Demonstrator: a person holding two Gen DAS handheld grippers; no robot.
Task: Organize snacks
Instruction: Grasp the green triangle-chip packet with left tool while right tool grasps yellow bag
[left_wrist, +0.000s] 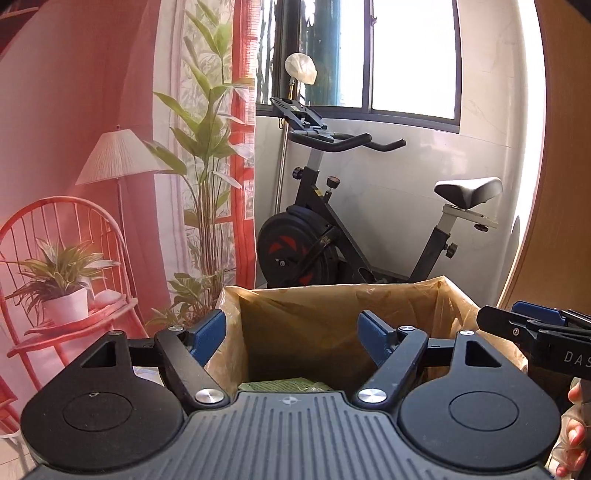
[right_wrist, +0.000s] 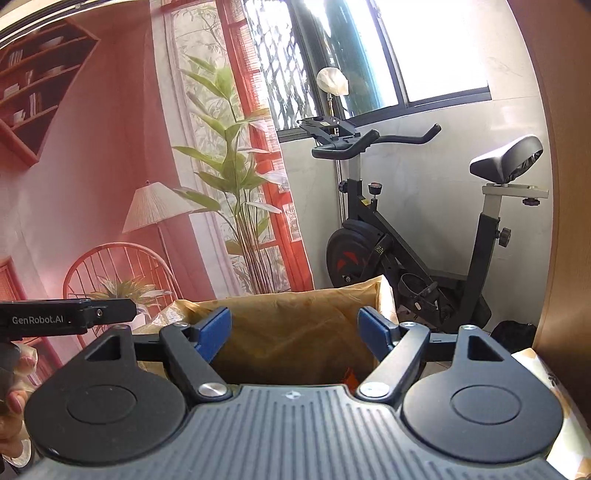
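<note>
An open box lined with a brownish plastic bag (left_wrist: 332, 317) stands right in front of both grippers. A green snack packet (left_wrist: 284, 386) lies at its bottom in the left wrist view, and something orange (right_wrist: 349, 376) shows low inside it in the right wrist view. My left gripper (left_wrist: 291, 332) is open over the box's mouth, with nothing between its blue pads. My right gripper (right_wrist: 293, 328) is also open and empty, above the bag-lined box (right_wrist: 295, 332). The two grippers are side by side: the right gripper (left_wrist: 506, 317) shows at the left view's right edge.
Behind the box stands a black exercise bike (left_wrist: 332, 229) under a window. Potted plants (left_wrist: 207, 177), a red wire chair (left_wrist: 74, 258) and a floor lamp (left_wrist: 118, 158) are at the left. A wooden panel (right_wrist: 569, 184) closes the right side. A person's fingers (left_wrist: 576, 435) hold the right gripper.
</note>
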